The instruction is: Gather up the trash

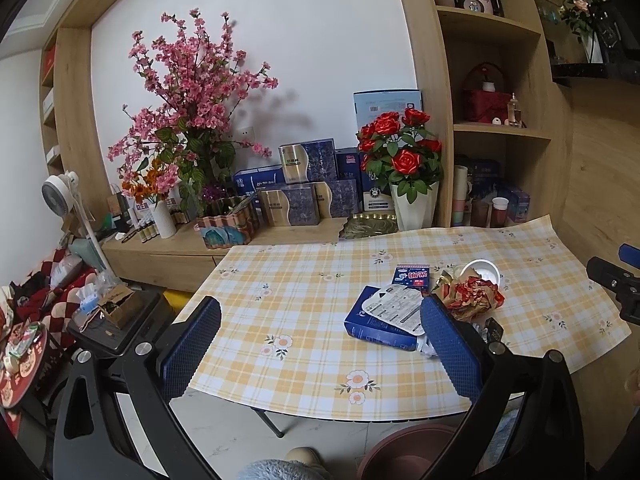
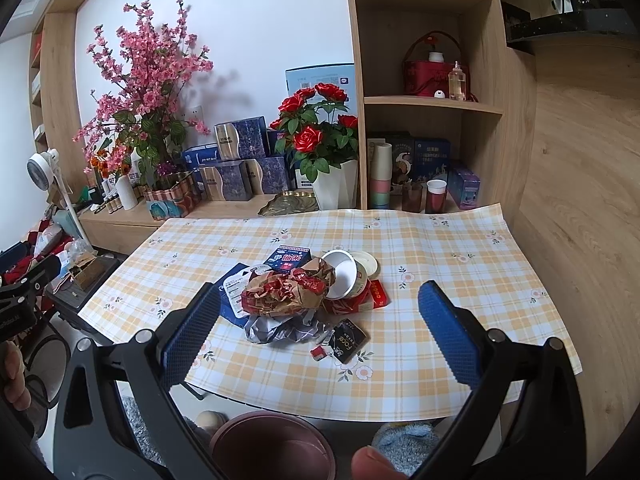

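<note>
The trash sits in 1 heap on the checked table cloth (image 2: 440, 264), and none of it is picked up yet. The right gripper (image 2: 320, 336) has its 2 blue fingers spread wide apart and holds nothing. The heap lies straight ahead of it, just past the fingertips and a bit toward its left finger. On top is a crumpled red and brown wrapper (image 2: 288, 288), and it lies longer from side to side than from front to back. Just behind the wrapper, a white cup (image 2: 342, 274) lies tipped on its side. Closest to the right gripper are a crumpled grey paper (image 2: 280, 328) and a small black packet (image 2: 348, 340). The left gripper (image 1: 320, 344) is also wide apart and holds nothing. From there the heap is off to its right side, beside its right finger, with a blue box (image 1: 380, 320) sticking out toward the middle. So the right gripper looks like the nearer and better 1 for the wrapper. It could go forward and down so that its fingers come to each side of the wrapper. A dark red bin (image 2: 272, 446) waits below the near table edge, under both grippers, so the trip to drop things looks short.
</note>
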`<state>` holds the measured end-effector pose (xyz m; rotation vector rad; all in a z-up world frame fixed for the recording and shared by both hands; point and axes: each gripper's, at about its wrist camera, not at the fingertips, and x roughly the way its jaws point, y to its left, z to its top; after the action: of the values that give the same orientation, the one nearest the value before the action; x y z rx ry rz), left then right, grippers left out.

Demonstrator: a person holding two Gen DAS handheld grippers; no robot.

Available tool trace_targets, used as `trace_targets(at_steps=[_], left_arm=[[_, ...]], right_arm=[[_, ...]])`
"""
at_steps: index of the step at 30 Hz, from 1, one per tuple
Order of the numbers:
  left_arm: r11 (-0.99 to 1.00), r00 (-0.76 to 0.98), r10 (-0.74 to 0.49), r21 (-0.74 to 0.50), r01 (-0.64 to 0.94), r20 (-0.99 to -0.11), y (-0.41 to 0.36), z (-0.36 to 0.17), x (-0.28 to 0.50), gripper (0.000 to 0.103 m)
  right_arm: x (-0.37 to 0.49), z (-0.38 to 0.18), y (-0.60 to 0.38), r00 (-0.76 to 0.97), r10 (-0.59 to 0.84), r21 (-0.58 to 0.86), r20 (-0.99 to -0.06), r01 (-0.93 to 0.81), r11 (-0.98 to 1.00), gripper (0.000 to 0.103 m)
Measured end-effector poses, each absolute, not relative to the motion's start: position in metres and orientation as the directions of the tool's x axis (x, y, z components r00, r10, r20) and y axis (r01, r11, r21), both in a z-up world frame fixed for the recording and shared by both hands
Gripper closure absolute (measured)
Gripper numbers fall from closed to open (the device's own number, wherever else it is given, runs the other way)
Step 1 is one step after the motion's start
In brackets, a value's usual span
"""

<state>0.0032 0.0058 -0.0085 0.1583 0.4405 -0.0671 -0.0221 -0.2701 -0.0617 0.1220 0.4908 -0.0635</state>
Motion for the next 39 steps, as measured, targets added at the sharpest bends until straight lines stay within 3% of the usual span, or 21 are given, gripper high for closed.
trace_targets(at_steps=[23,33,39], left_arm=[[0.985,0.885,-0.049,0.125,0.12,-0.463,0.0,-0.024,0.017,0.005],[0.978,0.833,-0.127,0.072,0.196,-0.539,-0.016,-0.059,0.046,0.005],[0.96,0.784,-0.205,0.034,0.277,-0.586,-0.038,-0.093,0.073,0.005]], right_arm=[[-0.013,-0.073,-0.277,0.87,-0.024,0.118,-0.493,0.094,0.989,0.006],[0.005,-0.095,-0.304,0.861,0.096,0.269,-0.5,0.05,0.962,0.005],[0.026,-0.121,-0.315,0.839,0.073,0.251,-0.54,0.078,0.965,0.005]])
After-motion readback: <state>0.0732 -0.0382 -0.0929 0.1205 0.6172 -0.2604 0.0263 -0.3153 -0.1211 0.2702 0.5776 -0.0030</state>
